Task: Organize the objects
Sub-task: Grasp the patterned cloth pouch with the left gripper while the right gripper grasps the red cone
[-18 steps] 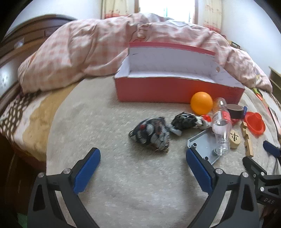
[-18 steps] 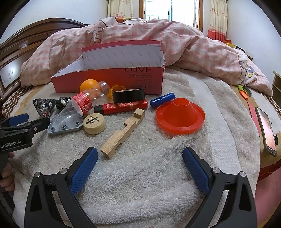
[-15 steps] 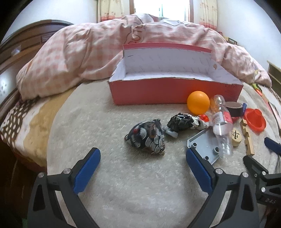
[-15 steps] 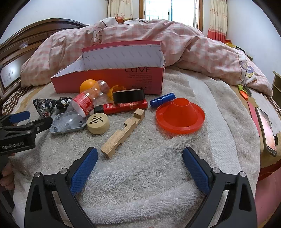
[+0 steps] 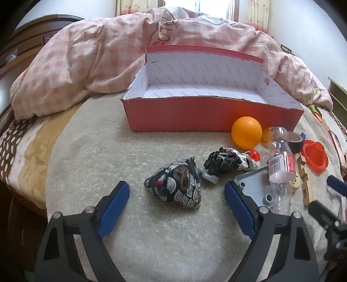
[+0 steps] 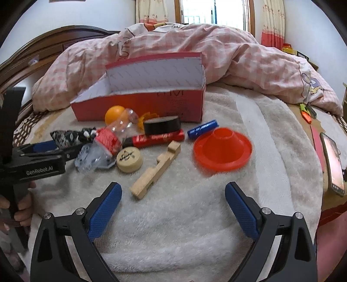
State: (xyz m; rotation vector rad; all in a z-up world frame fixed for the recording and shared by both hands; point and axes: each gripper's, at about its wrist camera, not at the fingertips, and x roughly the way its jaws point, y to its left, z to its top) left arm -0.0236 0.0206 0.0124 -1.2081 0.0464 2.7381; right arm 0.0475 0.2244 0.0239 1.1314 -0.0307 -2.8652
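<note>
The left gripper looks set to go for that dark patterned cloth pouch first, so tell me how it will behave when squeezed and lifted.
The patterned pouch looks soft: its cloth is creased and slumps on the towel, so it will probably give under the pads. It lies flat-bottomed, unlikely to roll. Its gathered top may flop when raised. The left gripper stands open around it, not touching.

Lying rumpled across far side of bed: pink checked quilt (image 5: pixel 104 56). Covering mattress in front of it: cream fleecy blanket (image 6: pixel 216 227). Curving along left edge: dark wooden headboard (image 6: pixel 54 41). Letting in bright daylight behind quilt: window (image 6: pixel 199 10), with patterned curtains (image 6: pixel 273 23) hanging at both sides. Standing plain and pale around it: walls (image 6: pixel 308 23).
</note>
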